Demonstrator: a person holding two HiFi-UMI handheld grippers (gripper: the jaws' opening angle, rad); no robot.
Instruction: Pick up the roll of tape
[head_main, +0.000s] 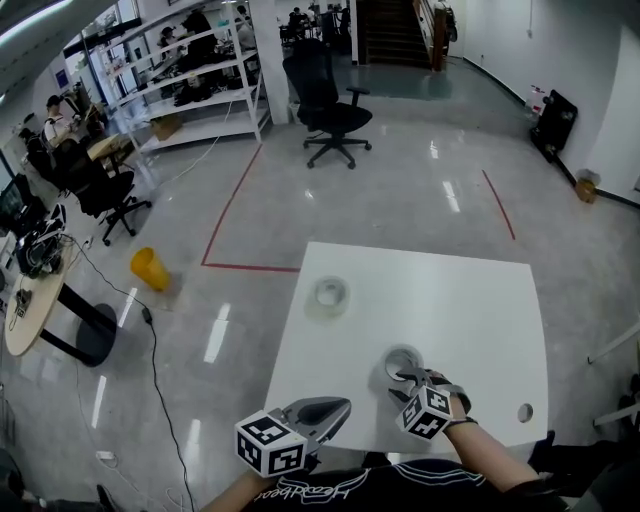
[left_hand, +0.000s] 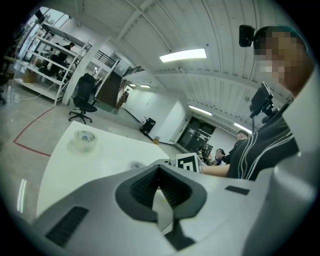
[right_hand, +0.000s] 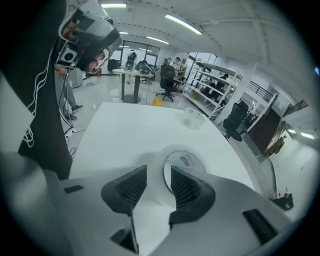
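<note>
Two rolls of clear tape lie flat on the white table (head_main: 470, 300). The nearer roll (head_main: 402, 361) (right_hand: 186, 161) lies right under my right gripper (head_main: 409, 378) (right_hand: 159, 175). That gripper is open and points steeply down at it. Its jaws stand either side of the roll's near wall, and I see no pad pressing on it. The farther roll (head_main: 330, 294) (left_hand: 84, 140) (right_hand: 193, 118) sits alone near the table's far left edge. My left gripper (head_main: 340, 406) (left_hand: 159, 169) hovers over the front edge, tips together and empty.
A small round spot (head_main: 525, 412) marks the table near its front right corner. On the floor beyond are a black office chair (head_main: 330, 110), a yellow bin (head_main: 150, 268), red floor tape and a round side table (head_main: 30, 305) with cables at the left.
</note>
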